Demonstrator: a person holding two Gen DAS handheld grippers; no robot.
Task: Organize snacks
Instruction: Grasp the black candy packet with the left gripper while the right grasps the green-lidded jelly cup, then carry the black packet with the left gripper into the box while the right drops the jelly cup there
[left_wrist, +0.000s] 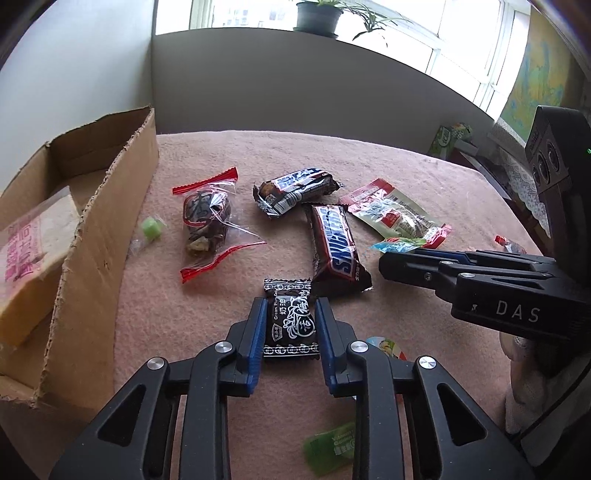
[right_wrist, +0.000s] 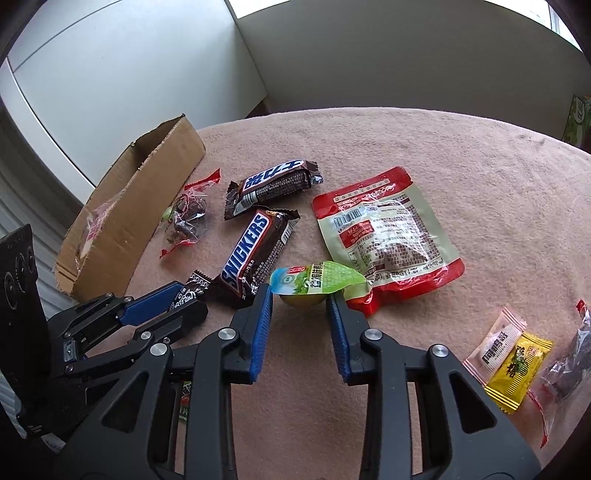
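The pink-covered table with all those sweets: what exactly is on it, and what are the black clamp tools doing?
Brown cardboard box: one, left edge, holding a pink-printed packet.
Snickers bars: two, brown; one lies mid-table, one beyond it.
Clear red-edged bags of dark snacks: one by the box, one far right.
Small green candy: one, beside the box.
Red-and-cream foil pouch: one, right of centre.
Pink sachet and yellow sachet: one each, right side.
Black plum-candy packet: one, between the left gripper's pads.
Green-lidded jelly cup: one, between the right gripper's pads.
Left gripper: black, blue pads, shut on the packet.
Right gripper: same, shut on the cup.
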